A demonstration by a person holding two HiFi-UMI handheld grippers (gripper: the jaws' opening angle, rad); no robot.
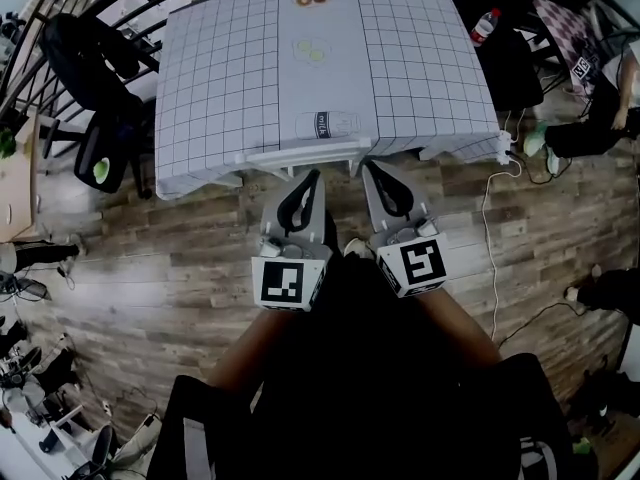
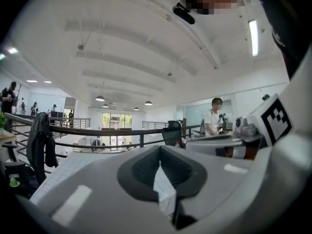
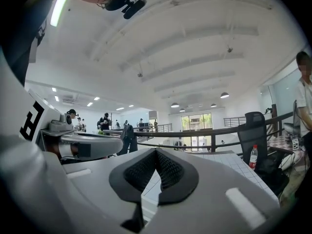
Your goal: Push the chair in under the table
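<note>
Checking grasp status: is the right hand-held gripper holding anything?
No: the right hand-held gripper shows its jaws shut together in its own view, with nothing between them.

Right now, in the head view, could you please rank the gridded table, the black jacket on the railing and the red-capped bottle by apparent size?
1. gridded table
2. black jacket
3. red-capped bottle, by far the smallest

Table (image 1: 232, 88) on wooden floor (image 1: 180, 278), white grid cloth (image 1: 420, 68) spread over it
</note>
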